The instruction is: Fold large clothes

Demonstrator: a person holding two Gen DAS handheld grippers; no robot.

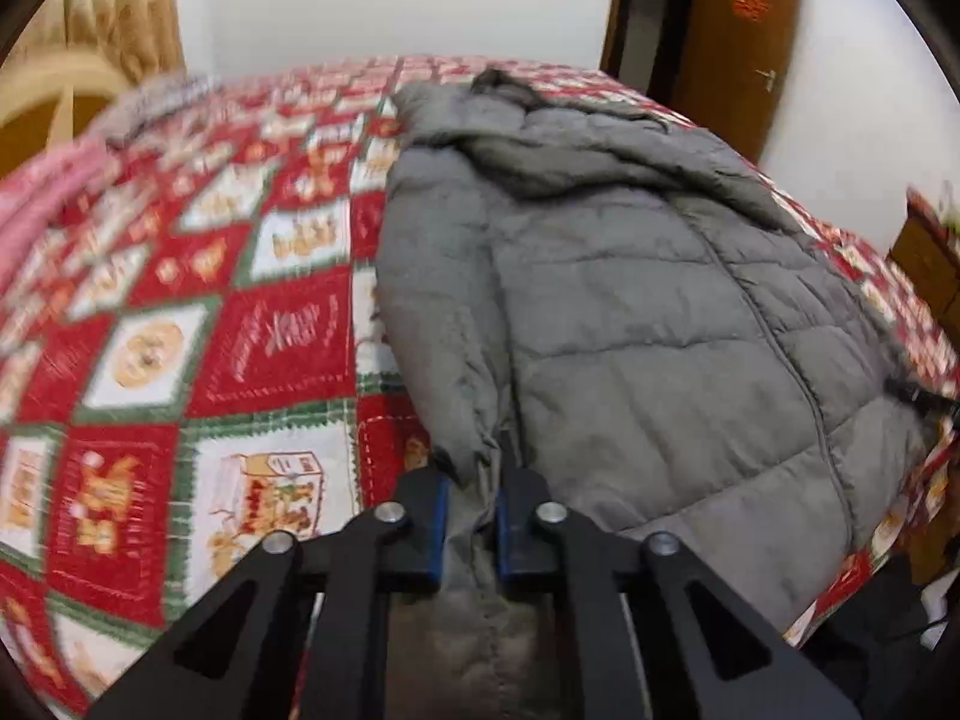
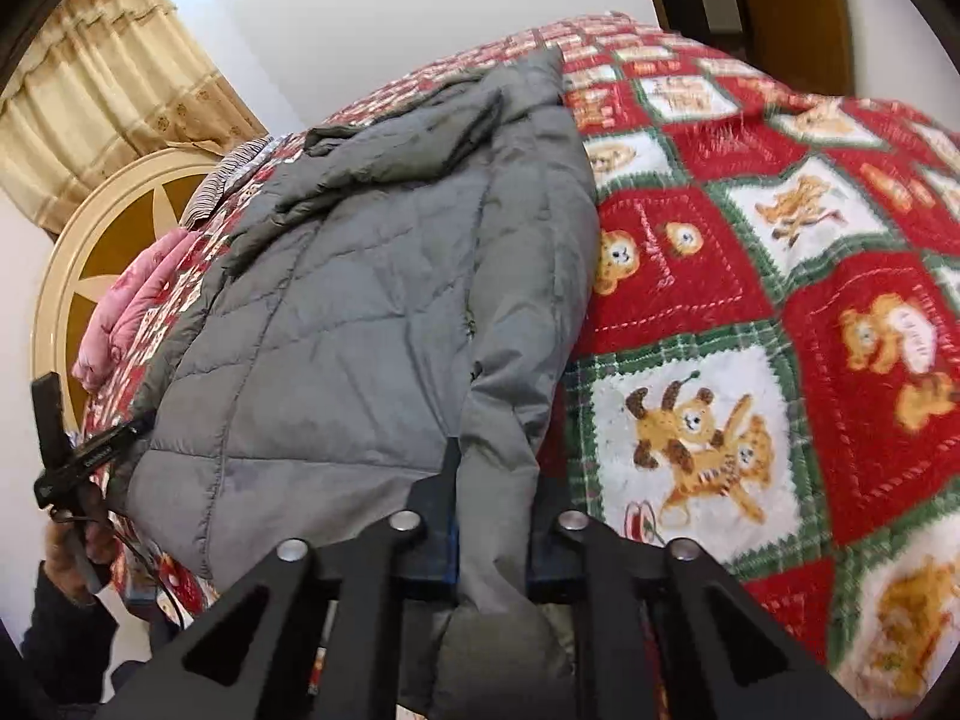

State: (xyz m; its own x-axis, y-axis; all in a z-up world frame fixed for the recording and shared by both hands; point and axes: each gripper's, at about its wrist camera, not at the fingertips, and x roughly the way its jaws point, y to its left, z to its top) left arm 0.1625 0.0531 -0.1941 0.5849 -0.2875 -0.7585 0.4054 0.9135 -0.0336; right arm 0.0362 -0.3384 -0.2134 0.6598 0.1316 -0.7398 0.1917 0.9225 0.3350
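While both tools pinch its hem, the jacket (image 1: 630, 312) lies lengthwise away.

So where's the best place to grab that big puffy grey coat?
At the near hem of the grey coat, one corner each, coming in from the bed's near edge. The left gripper and right gripper already pinch there.

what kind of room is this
Most likely a home bedroom. The grey padded jacket lies on a bed under a red patchwork teddy-bear blanket, with a round cream headboard, beige curtains and a wooden door around it.
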